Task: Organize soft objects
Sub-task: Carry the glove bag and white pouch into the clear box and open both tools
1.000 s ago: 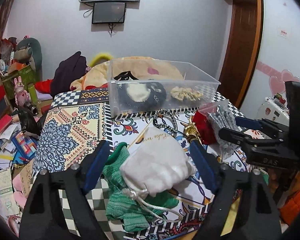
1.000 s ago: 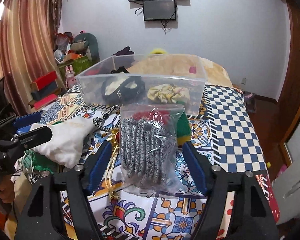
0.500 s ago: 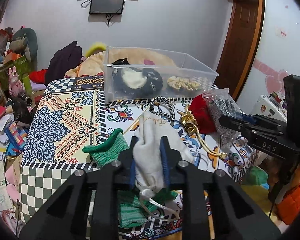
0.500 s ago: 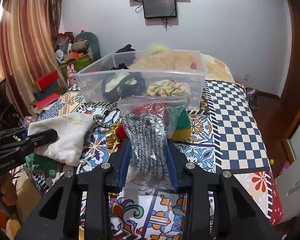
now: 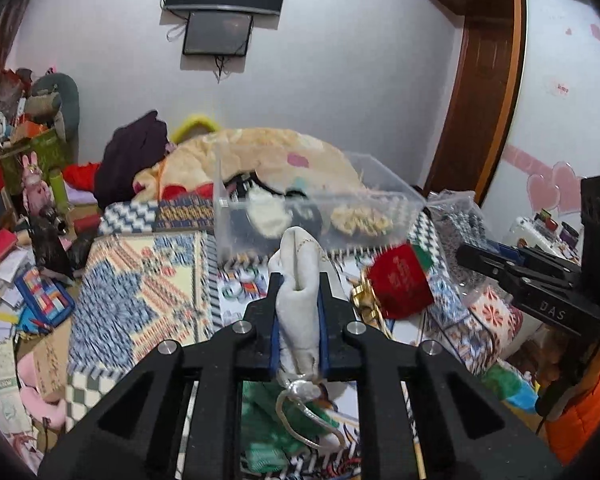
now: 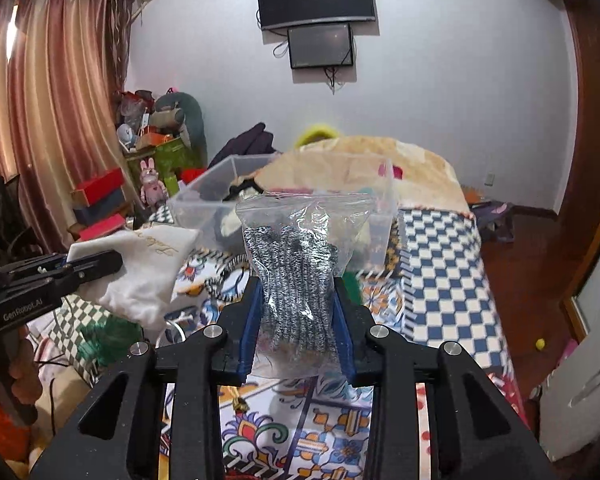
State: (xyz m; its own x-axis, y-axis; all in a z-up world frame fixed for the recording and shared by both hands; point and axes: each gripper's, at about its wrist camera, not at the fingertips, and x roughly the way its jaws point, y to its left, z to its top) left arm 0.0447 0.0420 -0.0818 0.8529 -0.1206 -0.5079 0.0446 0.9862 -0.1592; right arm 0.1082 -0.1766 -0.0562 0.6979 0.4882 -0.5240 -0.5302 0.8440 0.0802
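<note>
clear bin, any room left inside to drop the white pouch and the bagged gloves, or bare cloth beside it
The clear bin looks free at its left end and along its right wall; a dark item and a yellow scrunchie fill the middle. Outside, the checkered cloth right of the bin is bare. The near left by the green knit is crowded.

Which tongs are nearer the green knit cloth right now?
Left. The left tongs, shut on the white pouch, hang right above the green knit cloth; the right tongs are off to its right.
</note>
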